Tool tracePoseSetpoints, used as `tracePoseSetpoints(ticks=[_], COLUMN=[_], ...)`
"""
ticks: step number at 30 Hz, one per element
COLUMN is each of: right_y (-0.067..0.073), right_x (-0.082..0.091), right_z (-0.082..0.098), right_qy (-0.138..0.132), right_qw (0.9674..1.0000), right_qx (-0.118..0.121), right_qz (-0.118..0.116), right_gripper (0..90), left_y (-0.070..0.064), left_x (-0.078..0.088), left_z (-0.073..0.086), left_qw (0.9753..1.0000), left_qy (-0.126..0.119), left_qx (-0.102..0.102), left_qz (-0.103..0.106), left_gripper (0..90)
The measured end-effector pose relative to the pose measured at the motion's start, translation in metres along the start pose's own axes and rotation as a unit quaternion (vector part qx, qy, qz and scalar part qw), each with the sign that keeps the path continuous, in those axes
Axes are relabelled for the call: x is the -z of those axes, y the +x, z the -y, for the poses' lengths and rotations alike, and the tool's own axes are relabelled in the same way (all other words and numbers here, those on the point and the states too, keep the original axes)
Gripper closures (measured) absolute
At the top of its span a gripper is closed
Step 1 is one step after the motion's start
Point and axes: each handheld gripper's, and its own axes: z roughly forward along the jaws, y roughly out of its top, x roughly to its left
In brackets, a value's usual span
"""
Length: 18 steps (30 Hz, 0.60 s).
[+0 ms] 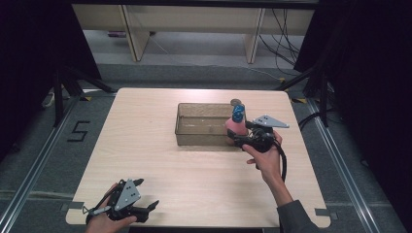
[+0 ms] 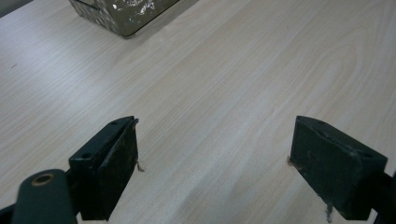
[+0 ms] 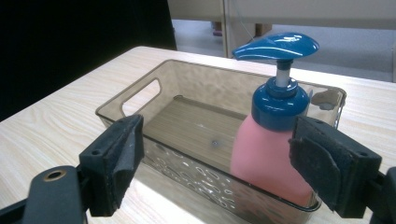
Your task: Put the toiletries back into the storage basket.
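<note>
A pink pump bottle (image 1: 237,124) with a blue pump head stands upright inside the right end of a clear brown tray (image 1: 178,124). My right gripper (image 1: 238,138) is at the tray's near right corner, level with the bottle. In the right gripper view the gripper (image 3: 215,158) is open, its jaws wide apart on my side of the tray wall (image 3: 140,93), and the bottle (image 3: 261,154) stands just beyond the right jaw, untouched. My left gripper (image 1: 145,193) rests open near the table's front left corner, holding nothing (image 2: 215,158).
The light wooden table (image 1: 145,145) has bare surface left of and in front of the tray. A small grey round thing (image 1: 236,102) lies just behind the tray's far right corner. The tray's corner (image 2: 126,14) sits far ahead of the left gripper. Dark curtains flank the table.
</note>
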Motion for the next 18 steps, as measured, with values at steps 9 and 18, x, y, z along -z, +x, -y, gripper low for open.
tracePoseSetpoints(ticks=[9,18], right_y=[0.003,0.007], right_x=[0.008,0.011], right_z=[0.004,0.009], right_qy=[-0.004,-0.004], right_qw=[0.9999,0.9998], right_qx=[0.007,0.014], right_qz=[-0.007,-0.010], right_gripper=[19.3,19.3], left_y=[-0.001,0.000], left_x=[0.001,0.002], left_z=[0.000,0.000], left_qw=[1.0000,0.9999], left_qy=[0.003,0.008], left_qx=[-0.007,-0.011], left_qz=[-0.002,-0.003], left_gripper=[14.8,14.8])
